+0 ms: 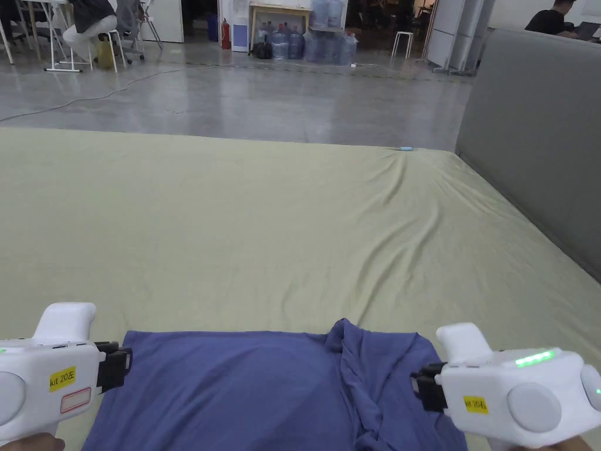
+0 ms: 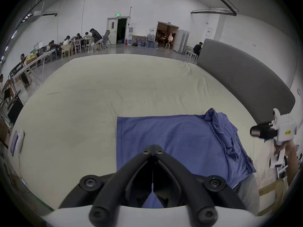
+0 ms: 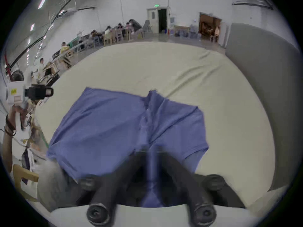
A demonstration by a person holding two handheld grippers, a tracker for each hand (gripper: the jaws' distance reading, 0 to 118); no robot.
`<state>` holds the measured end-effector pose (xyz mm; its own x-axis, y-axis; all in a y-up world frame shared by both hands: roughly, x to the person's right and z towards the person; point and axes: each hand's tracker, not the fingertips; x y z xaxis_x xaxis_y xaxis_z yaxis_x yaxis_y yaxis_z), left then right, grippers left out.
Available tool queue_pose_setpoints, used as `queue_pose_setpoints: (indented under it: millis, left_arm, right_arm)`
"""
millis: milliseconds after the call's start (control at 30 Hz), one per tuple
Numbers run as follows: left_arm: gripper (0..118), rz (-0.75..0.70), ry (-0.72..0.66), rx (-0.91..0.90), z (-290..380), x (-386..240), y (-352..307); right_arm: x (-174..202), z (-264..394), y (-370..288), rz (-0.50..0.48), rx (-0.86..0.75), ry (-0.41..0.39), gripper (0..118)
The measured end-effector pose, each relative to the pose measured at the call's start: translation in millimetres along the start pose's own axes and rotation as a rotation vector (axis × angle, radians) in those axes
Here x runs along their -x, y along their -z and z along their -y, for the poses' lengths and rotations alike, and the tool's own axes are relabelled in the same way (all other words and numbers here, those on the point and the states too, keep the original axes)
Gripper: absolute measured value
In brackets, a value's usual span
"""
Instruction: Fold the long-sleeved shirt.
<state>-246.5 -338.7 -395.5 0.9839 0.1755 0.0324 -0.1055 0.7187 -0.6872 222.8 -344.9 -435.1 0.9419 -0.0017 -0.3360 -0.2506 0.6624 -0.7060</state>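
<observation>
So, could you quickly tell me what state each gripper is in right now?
Left gripper: shut, jaws together, gripping nothing, above the blue shirt.
Right gripper: blurred; open or shut cannot be told.

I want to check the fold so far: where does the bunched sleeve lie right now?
In the head view, the bunched sleeve lies on the blue shirt, right of its middle, nearer the right tongs, on the green sheet.

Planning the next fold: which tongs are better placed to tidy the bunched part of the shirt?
Right tongs, probably: the shirt bunches on its right side, beside them; left tongs sit by the flat edge.
</observation>
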Motion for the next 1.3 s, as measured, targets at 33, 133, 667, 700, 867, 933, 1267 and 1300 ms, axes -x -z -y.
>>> queue_pose_setpoints:
  millis: [33,133,667,700,867,933,1267,1300]
  left_arm:
    - [0,0.001,0.000,-0.002,-1,-1,1]
    - [0,0.011,0.002,-0.005,-7,-3,9]
    - [0,-0.077,-0.041,0.067,-43,12,102]
    - [0,-0.080,-0.046,0.074,-46,14,109]
    - [24,-0.145,-0.056,0.100,-58,28,152]
    - [89,-0.197,-0.080,0.125,-62,37,169]
    - [76,-0.339,-0.040,0.301,-39,47,235]
    - [60,-0.334,-0.001,0.248,-41,40,228]
  right_arm:
    - [-1,-5,7,-0.013,0.009,0.020,0]
    - [-12,-21,28,-0.023,0.011,0.039,0]
    - [-101,-85,204,0.097,0.283,0.281,89]
    - [-98,-84,210,0.079,0.313,0.289,73]
    - [-90,-78,218,0.110,0.332,0.223,27]
    - [-93,-78,216,0.054,0.317,0.246,0]
    - [-82,-75,218,0.103,0.310,0.230,0]
    - [-84,-76,218,0.101,0.310,0.238,0]
